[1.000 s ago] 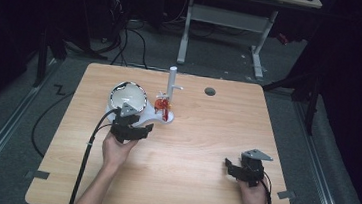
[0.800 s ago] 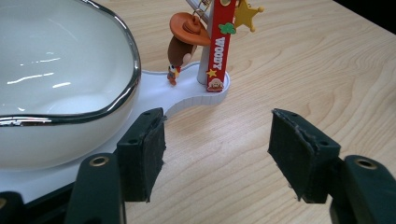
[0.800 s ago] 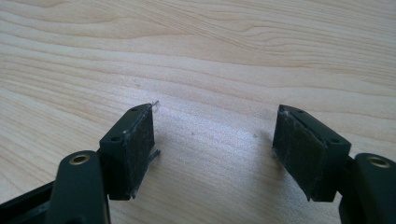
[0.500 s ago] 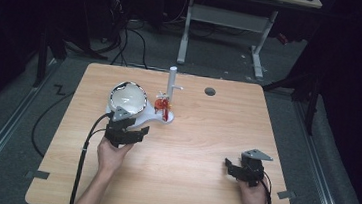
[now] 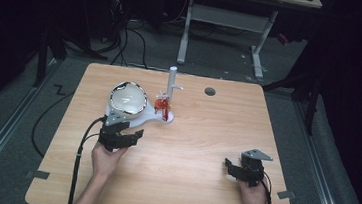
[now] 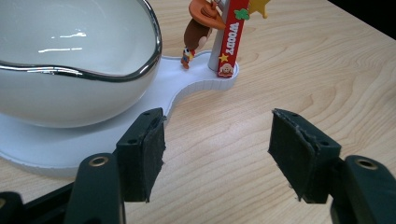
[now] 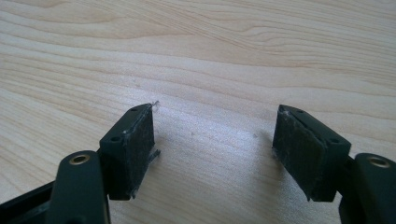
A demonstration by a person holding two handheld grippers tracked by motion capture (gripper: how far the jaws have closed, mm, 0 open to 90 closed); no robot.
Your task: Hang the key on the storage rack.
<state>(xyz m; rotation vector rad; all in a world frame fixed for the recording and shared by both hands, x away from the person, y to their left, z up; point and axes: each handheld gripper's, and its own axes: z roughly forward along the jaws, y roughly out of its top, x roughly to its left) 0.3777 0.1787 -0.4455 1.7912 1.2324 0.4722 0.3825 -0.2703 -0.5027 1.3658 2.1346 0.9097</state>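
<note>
Holding both tools low over the desk [image 5: 189,153], you have the right tool [image 5: 243,169] at 5 o'clock, jaws apart over bare wood. Your left tool [image 5: 121,137] sits at 8 o'clock, jaws wide with nothing between them, just short of the white base [image 6: 187,84]. Its own view shows the bowl [image 6: 70,56] at 10 o'clock and reads "WOODY" on the red tag [image 6: 232,37]; the high view shows the post [image 5: 171,86] upright at 12 o'clock.
</note>
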